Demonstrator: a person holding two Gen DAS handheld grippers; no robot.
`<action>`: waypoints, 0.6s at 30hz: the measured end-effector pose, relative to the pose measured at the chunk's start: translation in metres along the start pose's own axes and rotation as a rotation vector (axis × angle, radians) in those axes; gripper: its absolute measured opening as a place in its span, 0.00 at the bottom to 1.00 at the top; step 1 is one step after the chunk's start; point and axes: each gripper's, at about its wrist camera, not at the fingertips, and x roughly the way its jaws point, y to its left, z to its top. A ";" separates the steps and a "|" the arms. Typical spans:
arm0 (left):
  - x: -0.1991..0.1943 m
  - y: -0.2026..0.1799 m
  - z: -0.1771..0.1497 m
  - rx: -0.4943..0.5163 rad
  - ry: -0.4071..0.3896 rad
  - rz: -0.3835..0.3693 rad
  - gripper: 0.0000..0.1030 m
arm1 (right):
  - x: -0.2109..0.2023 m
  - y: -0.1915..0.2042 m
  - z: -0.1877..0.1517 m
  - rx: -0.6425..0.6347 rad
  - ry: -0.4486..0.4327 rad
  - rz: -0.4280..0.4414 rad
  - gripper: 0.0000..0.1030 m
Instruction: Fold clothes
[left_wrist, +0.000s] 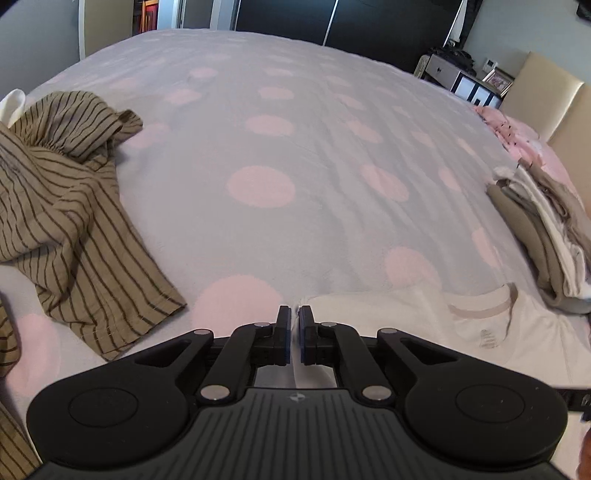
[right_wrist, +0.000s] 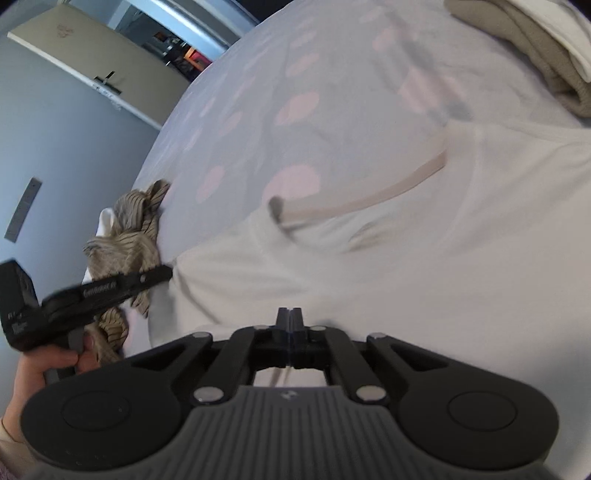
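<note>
Both grippers apparently pinch the white shirt (right_wrist: 424, 258).

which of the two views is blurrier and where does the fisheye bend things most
Right wrist view is blurrier: the white cotton t-shirt and its beige neckline are smeared, as is the left gripper at frame left. Left wrist view is sharp: stripes on the brown striped garment read cleanly. Both bend the grey bedspread with pink dots into a dome, most at the edges.

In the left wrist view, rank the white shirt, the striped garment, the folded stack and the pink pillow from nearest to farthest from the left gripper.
1. White shirt, pinched in the left gripper.
2. Striped garment, left.
3. Folded stack, right edge.
4. Pink pillow, far right.
</note>
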 end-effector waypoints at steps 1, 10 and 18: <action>0.002 -0.001 -0.001 -0.005 -0.003 0.004 0.02 | 0.000 -0.001 0.000 0.011 0.008 0.005 0.00; 0.011 0.000 -0.002 -0.028 0.022 0.011 0.03 | 0.006 -0.001 -0.001 0.052 0.037 0.054 0.33; 0.010 0.000 -0.003 -0.014 0.018 0.017 0.03 | 0.024 0.001 -0.013 0.059 0.075 0.067 0.05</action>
